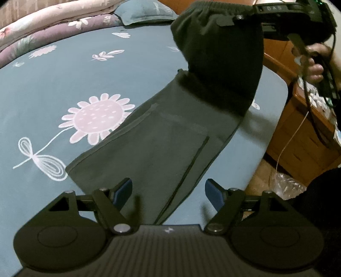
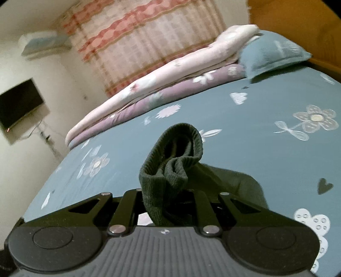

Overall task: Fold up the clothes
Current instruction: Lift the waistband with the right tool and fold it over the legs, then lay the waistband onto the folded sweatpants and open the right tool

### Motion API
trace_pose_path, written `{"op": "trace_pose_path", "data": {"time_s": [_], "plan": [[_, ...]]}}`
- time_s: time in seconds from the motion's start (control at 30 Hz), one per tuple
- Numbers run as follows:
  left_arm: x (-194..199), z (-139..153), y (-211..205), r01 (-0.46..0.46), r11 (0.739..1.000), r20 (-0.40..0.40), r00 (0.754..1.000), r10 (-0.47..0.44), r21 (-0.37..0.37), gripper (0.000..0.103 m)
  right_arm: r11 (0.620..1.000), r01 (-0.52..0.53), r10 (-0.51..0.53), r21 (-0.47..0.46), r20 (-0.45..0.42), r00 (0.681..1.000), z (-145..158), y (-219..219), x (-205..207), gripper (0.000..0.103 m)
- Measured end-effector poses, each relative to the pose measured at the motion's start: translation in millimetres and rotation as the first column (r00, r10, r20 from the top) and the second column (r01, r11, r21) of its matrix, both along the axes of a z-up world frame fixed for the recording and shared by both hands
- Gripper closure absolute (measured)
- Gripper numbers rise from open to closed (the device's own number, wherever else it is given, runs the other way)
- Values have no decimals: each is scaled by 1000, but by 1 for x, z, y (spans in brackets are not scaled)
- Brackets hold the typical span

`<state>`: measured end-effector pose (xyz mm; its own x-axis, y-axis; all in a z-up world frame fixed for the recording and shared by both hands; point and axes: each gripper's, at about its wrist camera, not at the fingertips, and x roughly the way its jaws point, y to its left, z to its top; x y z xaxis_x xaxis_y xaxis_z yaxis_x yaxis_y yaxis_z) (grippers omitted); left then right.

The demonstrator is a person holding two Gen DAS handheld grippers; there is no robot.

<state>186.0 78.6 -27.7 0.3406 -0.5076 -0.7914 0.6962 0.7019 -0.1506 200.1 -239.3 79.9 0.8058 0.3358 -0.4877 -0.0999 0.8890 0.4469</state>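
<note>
Dark green trousers lie on the teal flowered bed sheet, legs toward me in the left wrist view. My left gripper is open and empty just above the leg ends. My right gripper is at the top right, shut on the ribbed waistband and lifting the upper part off the bed, so the cloth hangs in a fold. In the right wrist view the waistband bunches up between the closed fingers of my right gripper, hiding their tips.
Folded quilts and a teal pillow lie at the far side of the bed. A wooden cabinet stands past the bed's right edge, with crumpled plastic on the floor. A wall television hangs left.
</note>
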Motion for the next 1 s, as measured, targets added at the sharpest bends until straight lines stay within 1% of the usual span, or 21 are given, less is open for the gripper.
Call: {"op": "trace_pose_path", "data": {"time_s": [0.2, 0.3, 0.5, 0.7, 0.83, 0.93, 1.0], "plan": [[-2, -3, 13, -35, 999, -5, 999, 35, 1, 27, 991, -118, 116, -60, -21, 993, -2, 44, 10, 87], [-4, -3, 21, -57, 998, -5, 998, 57, -5, 27, 979, -189, 186, -81, -33, 982, -6, 66, 13, 87], [-6, -6, 38, -118, 993, -20, 993, 118, -24, 27, 931, -323, 317, -169, -63, 946, -14, 111, 12, 87], [-9, -9, 52, -173, 984, -33, 985, 171, -38, 27, 864, -403, 390, -302, -103, 915, -28, 146, 11, 87], [-12, -8, 60, -201, 978, -38, 979, 199, -49, 27, 818, -439, 435, -371, -99, 895, -23, 163, 9, 88], [-13, -9, 65, -227, 972, -41, 973, 225, -53, 27, 764, -466, 468, -447, -113, 876, -26, 179, 11, 87], [-13, -9, 69, -246, 967, -46, 969, 244, -58, 27, 732, -487, 485, -477, -137, 864, -35, 189, 13, 88]]}}
